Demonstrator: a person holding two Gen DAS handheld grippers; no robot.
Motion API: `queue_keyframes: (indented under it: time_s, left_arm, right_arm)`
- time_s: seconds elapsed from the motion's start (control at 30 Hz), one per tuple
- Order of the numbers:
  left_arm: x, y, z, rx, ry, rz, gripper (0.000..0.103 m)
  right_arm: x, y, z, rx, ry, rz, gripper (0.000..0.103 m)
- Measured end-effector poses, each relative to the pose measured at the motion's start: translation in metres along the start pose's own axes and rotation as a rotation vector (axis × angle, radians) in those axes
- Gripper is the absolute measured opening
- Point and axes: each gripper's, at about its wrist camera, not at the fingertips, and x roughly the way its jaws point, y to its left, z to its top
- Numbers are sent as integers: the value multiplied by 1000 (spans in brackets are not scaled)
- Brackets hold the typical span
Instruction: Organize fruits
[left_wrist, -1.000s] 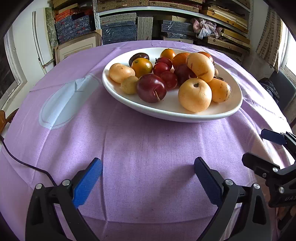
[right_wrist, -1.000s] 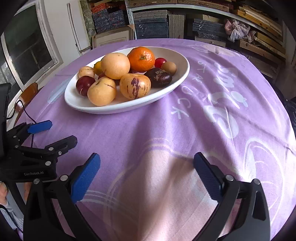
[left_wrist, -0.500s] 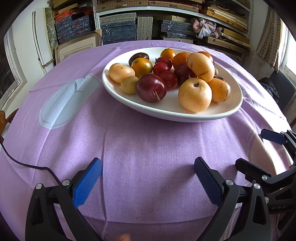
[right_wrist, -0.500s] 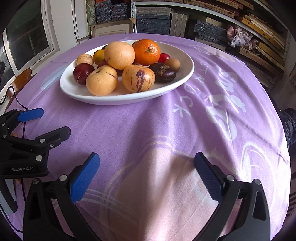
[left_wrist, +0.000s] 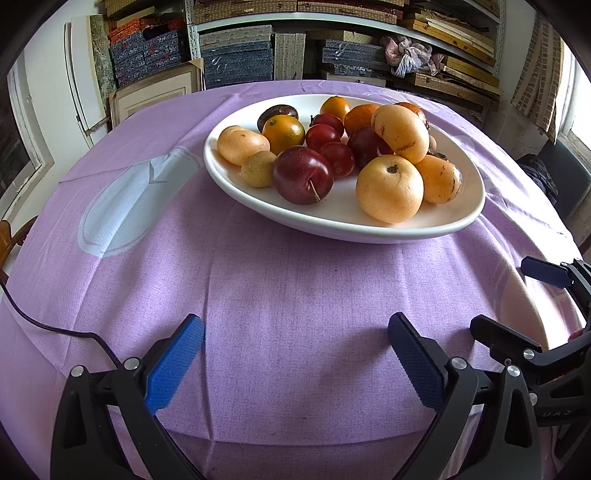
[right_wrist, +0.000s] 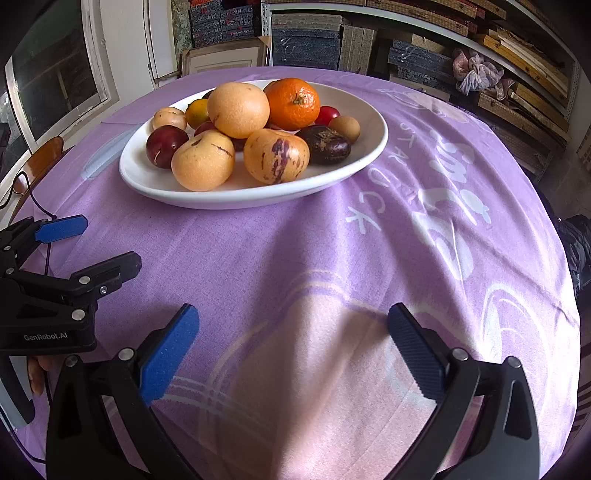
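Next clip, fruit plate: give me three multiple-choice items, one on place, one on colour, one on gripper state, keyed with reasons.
1. Where are the fruits? A) on the white plate B) on the tablecloth C) on a shelf
2. The cloth's colour? A) green B) purple C) red
3. The left gripper and right gripper are: A) both shut B) one holding a plum C) both open, empty

Key: 1 A, all fruit lies within the plate's rim. 2 B, purple fabric in both views. 3 C, wide gaps between blue pads, nothing between them.

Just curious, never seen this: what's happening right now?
Both grippers, left and right, open, empty, above cloth. Fruit piled in dish. Nothing in between.
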Motion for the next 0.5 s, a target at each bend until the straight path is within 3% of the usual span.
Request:
queue_keyframes:
  time_s: [0.5]
  left_arm:
    - [0,0,1,0,1,2,100]
  right_arm:
    - [0,0,0,0,0,0,99]
